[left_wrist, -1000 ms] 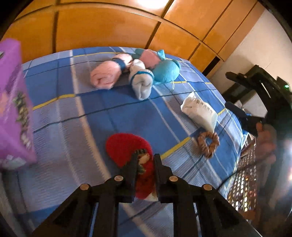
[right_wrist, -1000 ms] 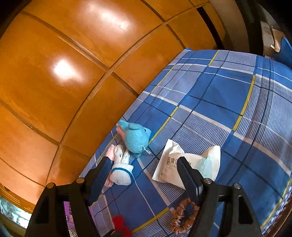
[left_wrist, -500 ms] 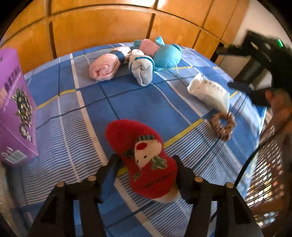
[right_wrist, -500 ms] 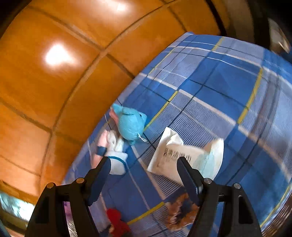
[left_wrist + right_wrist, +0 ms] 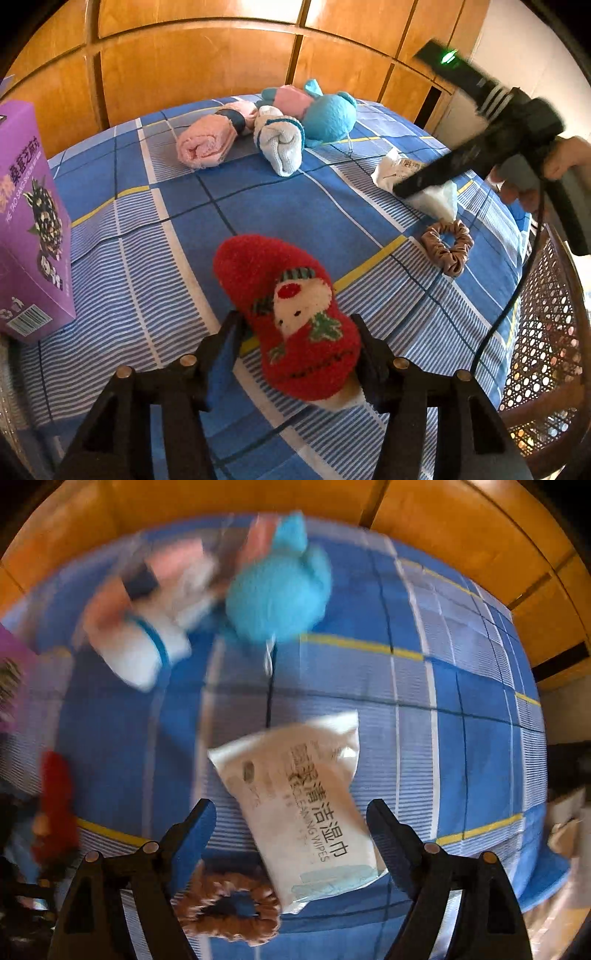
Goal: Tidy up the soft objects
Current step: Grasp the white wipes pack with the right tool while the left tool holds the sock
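Closing on item one, the wipes pack [image 5: 303,808], calls for my right gripper [image 5: 291,823] to be squaring its wide-parted, empty fingers across the pack's short width, since the pack is lying slantwise between them, its upper corner pointing toward 1 o'clock and its lower end toward 5 o'clock; I am judging that a pinch at the fuller middle, not the flat sealed edge, is going to hold best, and that the left-hand finger [image 5: 192,830] is needing to be staying above the brown scrunchie [image 5: 229,908], which is touching the pack at 7 o'clock and could be getting caught. The view is smearing, so I am not judging height above the bedspread [image 5: 480,686]. Pack: white soft plastic pouch, dark printing reading CLEANING WIPES, pale teal patch at the near end, slightly puffed, looking slippery and yielding. Item two, the red Christmas sock [image 5: 284,314], is lying between the spread fingers of my left gripper [image 5: 295,339], which is gripping nothing; fluffy, snowman face, cream toe at 6 o'clock. Grouped at 12 o'clock in the left view: pink rolled towel [image 5: 207,142], white rolled sock [image 5: 280,142], blue plush [image 5: 328,116], all touching in a row. Purple box [image 5: 31,229] is standing at 9 o'clock.
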